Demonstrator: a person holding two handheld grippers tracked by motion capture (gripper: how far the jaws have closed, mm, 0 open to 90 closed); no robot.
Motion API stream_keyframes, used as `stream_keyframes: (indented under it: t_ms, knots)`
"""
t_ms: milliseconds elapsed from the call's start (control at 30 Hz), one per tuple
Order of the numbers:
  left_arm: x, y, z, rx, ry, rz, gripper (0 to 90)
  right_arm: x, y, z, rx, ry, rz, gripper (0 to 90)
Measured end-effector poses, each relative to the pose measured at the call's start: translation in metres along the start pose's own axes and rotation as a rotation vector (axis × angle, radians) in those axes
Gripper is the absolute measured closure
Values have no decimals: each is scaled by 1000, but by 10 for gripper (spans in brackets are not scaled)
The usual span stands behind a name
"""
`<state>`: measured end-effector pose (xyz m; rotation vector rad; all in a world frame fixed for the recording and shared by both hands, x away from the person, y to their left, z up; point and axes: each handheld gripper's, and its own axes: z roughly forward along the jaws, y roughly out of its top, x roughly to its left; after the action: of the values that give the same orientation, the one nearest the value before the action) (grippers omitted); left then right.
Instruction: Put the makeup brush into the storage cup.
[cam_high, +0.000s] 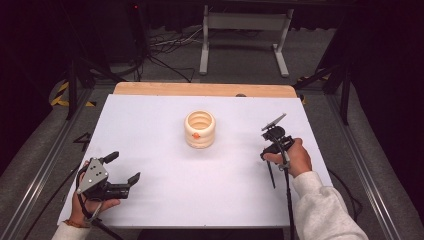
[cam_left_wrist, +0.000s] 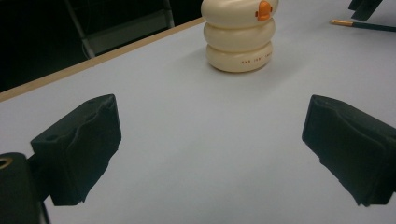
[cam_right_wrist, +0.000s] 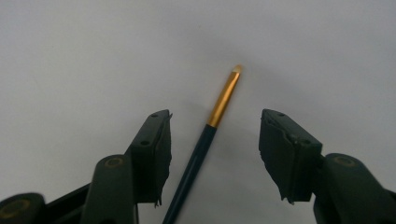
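A cream ribbed holder with an orange tab stands upright at the middle of the white table; the left gripper view has the holder far ahead. A thin dark paintbrush lies flat at the right, by the person's right hand. In the right gripper view the paintbrush runs between the jaws with its gold ferrule and pale tip pointing away. My right gripper is open astride it, pads clear of the handle. My left gripper rests open near the front left corner, nothing between its jaws.
The table's wooden back edge borders a dark floor with cables and a white metal stand. Bare tabletop lies between the two grippers and around the holder. The right gripper's cable trails toward the front edge.
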<state>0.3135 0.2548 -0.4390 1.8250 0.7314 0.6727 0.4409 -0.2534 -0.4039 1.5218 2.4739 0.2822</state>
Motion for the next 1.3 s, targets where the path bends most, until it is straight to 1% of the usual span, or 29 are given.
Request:
stream_keyframes:
  t_ms: [33,100,133,200,233,300,400,467,667,700,767,800,900,933,967,1033,1100,1133,1233,1300]
  knots:
    - [0,0,0,2,0,0,55,-1,1,2,9,-8,4,485]
    - [0,0,0,3,-1,-1,55,-4,2,7,20,8,19,506]
    - [0,0,0,3,-1,-1,55,-4,2,7,20,8,19,506]
    - [0,0,0,7,-1,-1,55,-6,3,11,29,12,25,558]
    - [0,0,1,8,0,1,55,-6,3,13,36,23,30,578]
    - [0,0,1,9,0,-2,55,-6,4,15,48,22,26,616]
    - [0,-1,1,9,0,-4,56,-9,5,17,49,39,40,680]
    - [1,-1,1,13,-2,2,57,-9,6,17,50,42,45,729]
    - [0,-1,2,18,-3,2,58,-7,7,18,54,43,17,838]
    - [0,-1,2,19,-4,3,58,-7,7,18,54,43,17,838]
    - [0,-2,2,19,-5,-2,58,-9,6,18,43,62,28,844]
    - [0,-1,2,20,-5,4,58,-10,5,18,36,65,29,844]
    - [0,-1,2,20,-4,3,59,-10,3,17,23,68,28,845]
    - [-1,-1,2,18,-7,-3,59,-12,2,17,14,79,36,845]
    - [-1,-1,2,18,-8,-1,58,-14,-1,15,-7,70,43,845]
    - [-1,-1,2,19,-7,-2,59,-16,-4,9,-50,78,56,846]
    - [0,-2,2,17,-5,-2,59,-20,-9,-2,-115,81,69,846]
    - [0,-2,2,16,-5,-7,59,-22,-11,-6,-135,83,70,846]
    - [0,-1,2,17,-5,0,59,-27,-20,-22,-215,94,72,846]
    - [0,-1,3,16,-6,0,59,-31,-27,-36,-288,81,63,846]
